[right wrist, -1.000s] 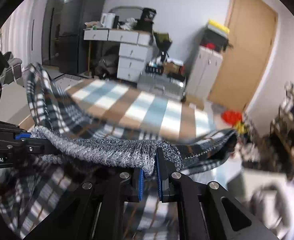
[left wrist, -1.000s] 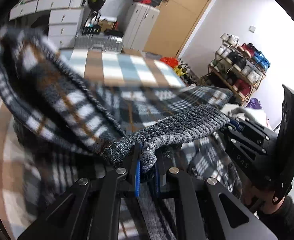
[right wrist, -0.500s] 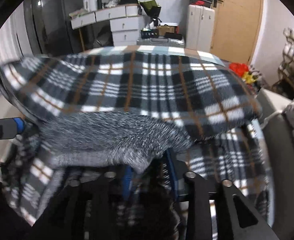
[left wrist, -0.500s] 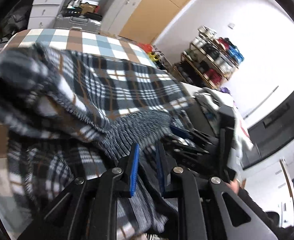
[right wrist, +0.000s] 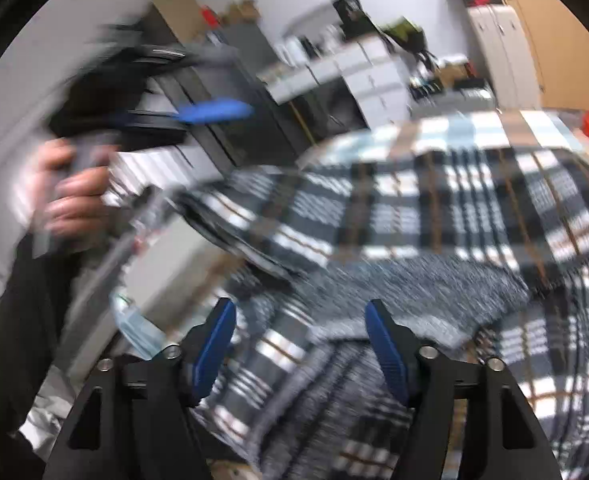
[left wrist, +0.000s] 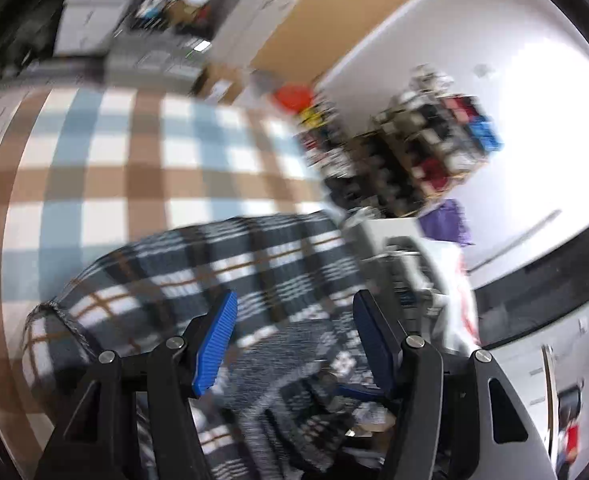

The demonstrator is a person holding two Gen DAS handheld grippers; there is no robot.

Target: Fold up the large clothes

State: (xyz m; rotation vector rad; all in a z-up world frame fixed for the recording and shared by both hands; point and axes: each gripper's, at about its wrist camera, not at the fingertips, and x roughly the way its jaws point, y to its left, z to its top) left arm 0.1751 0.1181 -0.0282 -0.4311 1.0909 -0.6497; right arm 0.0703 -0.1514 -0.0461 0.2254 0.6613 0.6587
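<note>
On the checked surface (left wrist: 106, 168), the plaid garment (left wrist: 230, 264) is lying bunched toward the near edge; left claw (left wrist: 294, 344) and right claw (right wrist: 300, 350) are both opening, nothing pinched, so the folded layer is settling flat

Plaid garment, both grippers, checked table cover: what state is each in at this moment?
plaid garment: folded over itself, lying on the cover, gripped by neither gripper.
left gripper: jaws opening, nothing pinched between the pads.
right gripper: jaws opening, fabric beneath but not clamped.
checked table cover: spread flat, partly bare.
</note>
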